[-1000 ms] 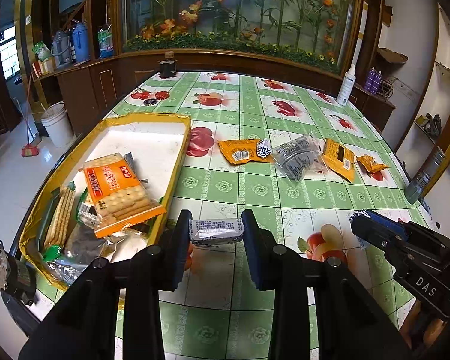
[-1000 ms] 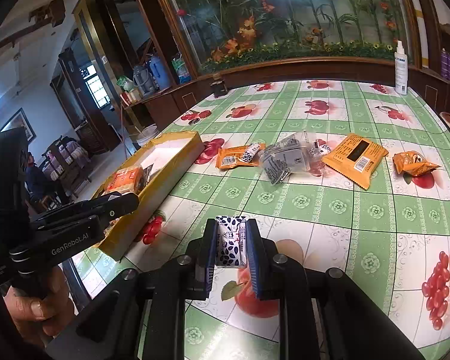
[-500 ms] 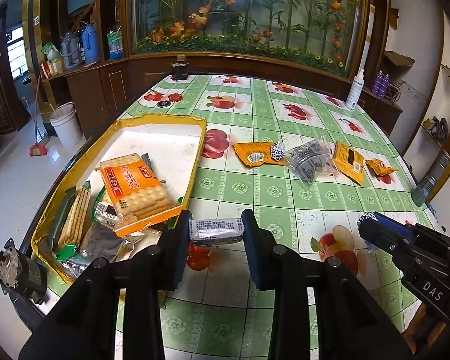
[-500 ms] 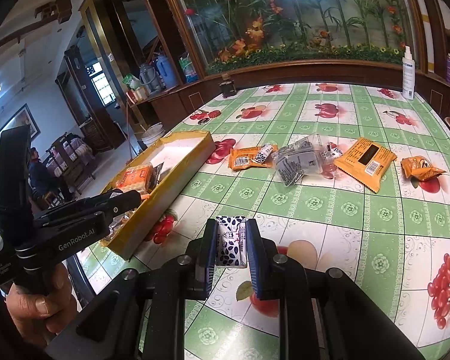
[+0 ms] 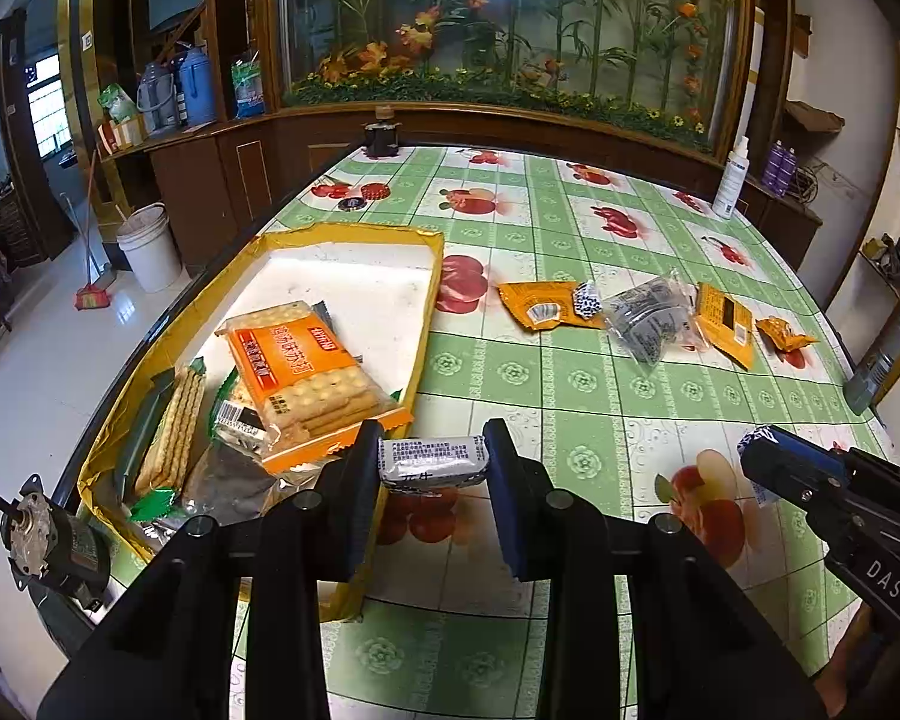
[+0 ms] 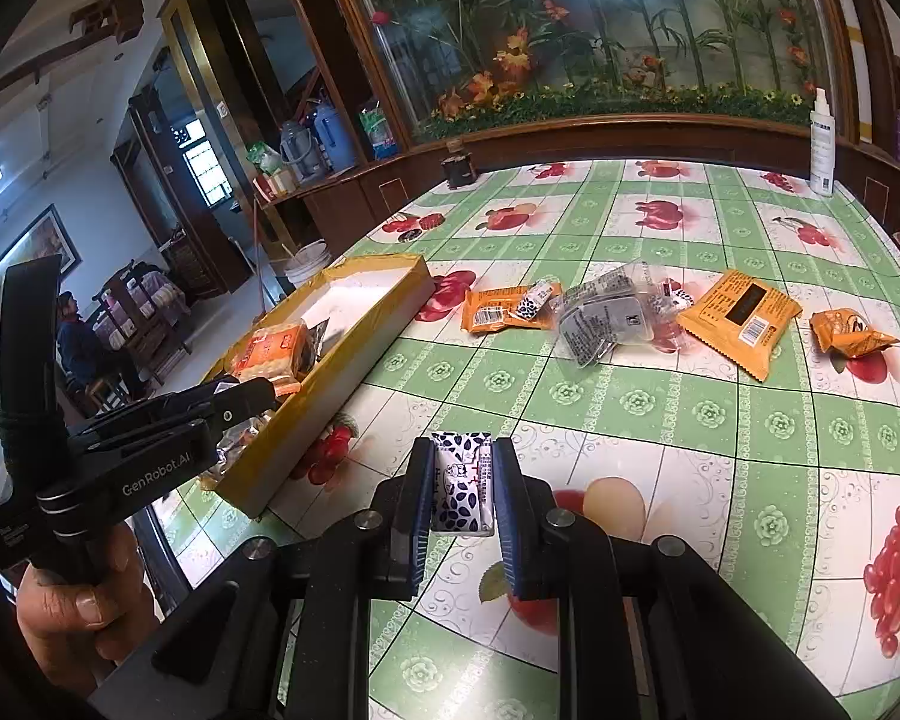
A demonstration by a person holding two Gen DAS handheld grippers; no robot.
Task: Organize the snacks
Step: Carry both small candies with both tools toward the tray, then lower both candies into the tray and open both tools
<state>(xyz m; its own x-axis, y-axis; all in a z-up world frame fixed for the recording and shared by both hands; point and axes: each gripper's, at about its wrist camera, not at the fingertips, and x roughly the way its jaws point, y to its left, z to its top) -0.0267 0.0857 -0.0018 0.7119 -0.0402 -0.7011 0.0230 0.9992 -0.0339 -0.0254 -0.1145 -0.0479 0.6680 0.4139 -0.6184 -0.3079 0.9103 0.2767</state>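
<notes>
My left gripper [image 5: 432,456] is shut on a silver wrapped snack bar [image 5: 433,461], held above the near right edge of the yellow box [image 5: 354,235]. The box holds an orange cracker pack [image 5: 303,369] and other packets. My right gripper [image 6: 463,480] is shut on a white and blue patterned candy packet [image 6: 463,489], above the table to the right of the box [image 6: 330,372]. The right gripper also shows in the left wrist view [image 5: 768,456], and the left gripper in the right wrist view [image 6: 252,393].
Loose snacks lie mid-table: an orange packet [image 5: 537,306], a clear dark packet [image 5: 648,315], an orange flat pack [image 5: 726,321], a small orange packet [image 5: 783,333]. A spray bottle [image 5: 732,177] and dark jar [image 5: 381,133] stand at the far edge.
Both grippers have drawn back and up a little, keeping their snacks. The left gripper has shifted left, nearer the box edge.
</notes>
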